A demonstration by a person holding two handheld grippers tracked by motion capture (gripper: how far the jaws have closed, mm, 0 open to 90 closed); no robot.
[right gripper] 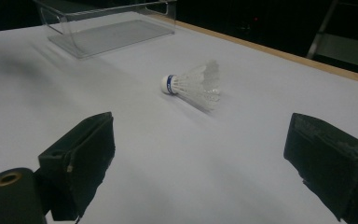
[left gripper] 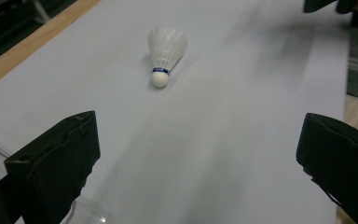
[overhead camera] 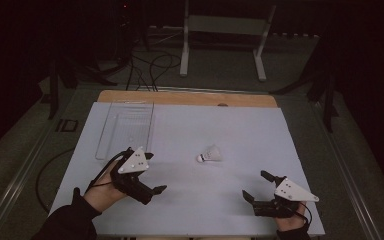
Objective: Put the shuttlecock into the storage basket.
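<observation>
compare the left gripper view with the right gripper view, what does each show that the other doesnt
Left gripper view alone: the other gripper's dark tips at the top right corner, plus a green strip past the sheet's edge. Right gripper view alone: the whole clear plastic tray and a metal frame behind the table. Both: the shuttlecock lying on its side on the white sheet, the table's wooden edge, and open black fingers in front.

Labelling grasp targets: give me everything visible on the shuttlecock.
The shuttlecock is white, with a rounded cork tip, a blue band behind it and a flared feather-like skirt. It lies on its side on the white table, near the middle, tip toward the left hand-held gripper. Nothing else touches it; both hand-held grippers stand apart from it.
</observation>
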